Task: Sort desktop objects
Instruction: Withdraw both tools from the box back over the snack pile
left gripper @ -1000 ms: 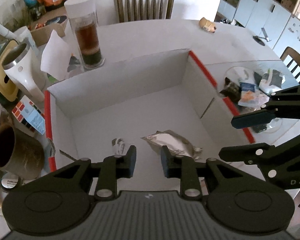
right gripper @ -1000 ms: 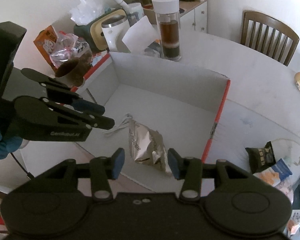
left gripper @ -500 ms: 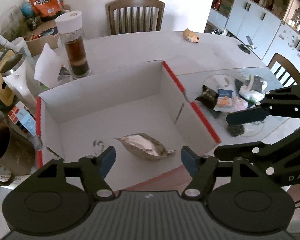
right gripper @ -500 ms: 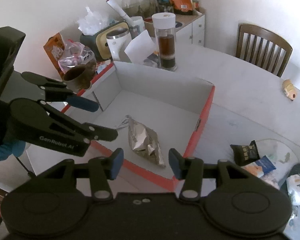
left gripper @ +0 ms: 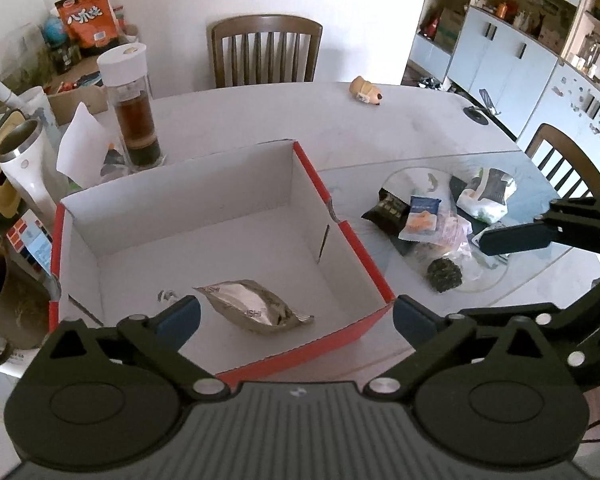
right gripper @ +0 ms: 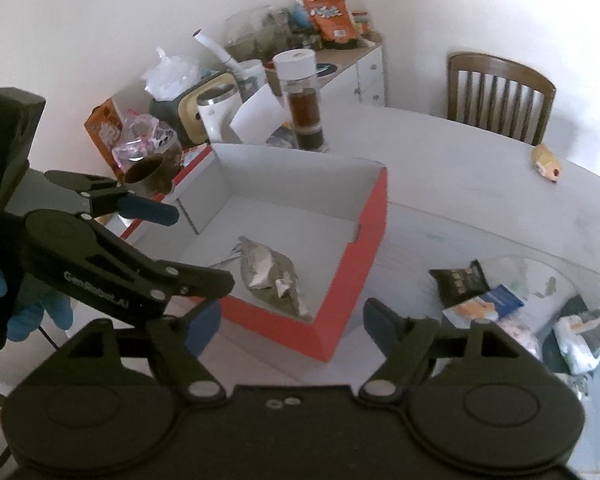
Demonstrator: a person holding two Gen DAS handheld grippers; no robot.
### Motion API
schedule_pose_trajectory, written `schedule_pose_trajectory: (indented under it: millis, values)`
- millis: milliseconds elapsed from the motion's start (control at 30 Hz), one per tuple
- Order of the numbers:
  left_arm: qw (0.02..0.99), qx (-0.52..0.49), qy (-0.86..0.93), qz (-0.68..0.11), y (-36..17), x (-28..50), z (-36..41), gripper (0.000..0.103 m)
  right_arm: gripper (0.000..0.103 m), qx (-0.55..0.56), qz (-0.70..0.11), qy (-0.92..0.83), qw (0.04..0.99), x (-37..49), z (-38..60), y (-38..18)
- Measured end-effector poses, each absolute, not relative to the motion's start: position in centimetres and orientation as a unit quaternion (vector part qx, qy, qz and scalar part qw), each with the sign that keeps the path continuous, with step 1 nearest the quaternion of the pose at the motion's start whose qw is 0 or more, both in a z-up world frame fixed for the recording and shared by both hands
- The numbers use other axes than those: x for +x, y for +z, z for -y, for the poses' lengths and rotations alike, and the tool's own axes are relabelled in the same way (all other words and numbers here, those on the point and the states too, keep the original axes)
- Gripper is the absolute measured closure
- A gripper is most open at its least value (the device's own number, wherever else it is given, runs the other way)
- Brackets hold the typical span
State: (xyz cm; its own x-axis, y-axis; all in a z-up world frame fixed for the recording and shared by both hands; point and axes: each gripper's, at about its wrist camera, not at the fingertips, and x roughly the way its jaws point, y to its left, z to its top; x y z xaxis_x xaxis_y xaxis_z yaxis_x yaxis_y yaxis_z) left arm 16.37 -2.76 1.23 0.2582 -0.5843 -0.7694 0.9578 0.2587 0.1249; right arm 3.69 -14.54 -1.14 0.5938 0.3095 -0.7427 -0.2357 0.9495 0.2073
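A red cardboard box with a white inside (left gripper: 342, 236) (right gripper: 376, 216) stands on the table. A silver snack bag (left gripper: 252, 306) (right gripper: 270, 276) and a small crumpled wrapper (left gripper: 165, 295) lie in it. My left gripper (left gripper: 296, 318) is open wide and empty, above the box's near edge. My right gripper (right gripper: 294, 322) is open and empty, above the box's near corner. A pile of snack packets (left gripper: 436, 216) (right gripper: 484, 292) lies on a glass plate (left gripper: 488, 280) right of the box.
A tea bottle (left gripper: 134, 120), a white cup (left gripper: 24, 168), a folded paper (left gripper: 80, 148) and a brown mug (right gripper: 150, 172) crowd the box's left side. A small toy (left gripper: 366, 91) lies far back. Chairs (left gripper: 266, 50) stand around the table.
Both grippers rose and pulled back from the box and opened wider. The silver bag stays in the box.
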Motion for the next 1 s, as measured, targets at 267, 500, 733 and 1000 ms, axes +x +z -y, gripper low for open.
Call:
schedule_pose_trajectory:
  millis: [267, 500, 733, 1000]
  values:
    - [0.727, 0.308, -0.535, -0.300, 1.0, 14.7, 2.8, 0.000, 0.024, 0.059, -0.421, 0.121, 0.897, 1.4, 17.6, -1.0]
    - [0.711, 0.315, -0.559, -0.288, 0.4, 12.0, 3.9, 0.000, 0.024, 0.080, -0.421, 0.073, 0.900, -0.6, 21.5, -1.4]
    - [0.682, 0.328, -0.592, -0.278, -0.4, 8.9, 5.6, 0.000, 0.024, 0.082, -0.421, 0.023, 0.903, -2.4, 25.2, -1.8]
    - [0.656, 0.342, -0.616, -0.269, -1.5, 5.7, 7.7, 0.000, 0.024, 0.088, -0.423, -0.022, 0.901, -3.8, 28.8, -2.6]
